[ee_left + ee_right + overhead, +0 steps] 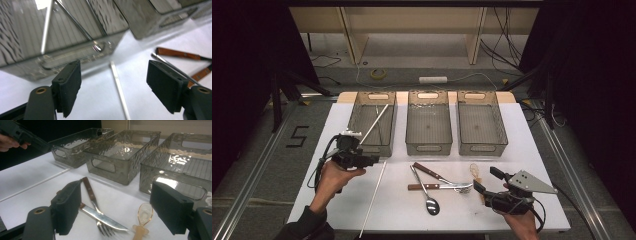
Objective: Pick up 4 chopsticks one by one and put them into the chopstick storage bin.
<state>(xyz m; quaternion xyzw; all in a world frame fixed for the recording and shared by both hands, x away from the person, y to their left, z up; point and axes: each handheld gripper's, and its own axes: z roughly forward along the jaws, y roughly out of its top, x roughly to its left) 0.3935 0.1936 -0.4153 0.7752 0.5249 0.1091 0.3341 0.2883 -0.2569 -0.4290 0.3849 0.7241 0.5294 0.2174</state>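
Smoky, ripple-textured plastic makes up the three rectangular bins you have lined up across the far half of the white table (522, 150): the left bin (388, 131), the middle bin (428, 147) and the right bin (482, 148), each with a slot handle cut into its end wall. You have two thin metal chopsticks: one leans slanted inside the left bin (378, 120), its tip against the near wall, and the other lies flat on the table (375, 192) just in front of that bin. Your left gripper (373, 160) hovers at the near wall of the left bin, its flat black rubber pads spread wide apart with nothing between them; the loose chopstick on the table (119, 90) shows in the gap below the jaws. Your right gripper (487, 180) rests at the near right of the table, its jaws also standing wide with nothing held. Between your hands lies the cutlery: one steel spoon (427, 196) with a rounded bowl, one wooden-handled serrated knife (103, 216), one wooden-handled fork (93, 202) crossing it, and one small translucent amber plastic spoon (143, 218) close to your right gripper
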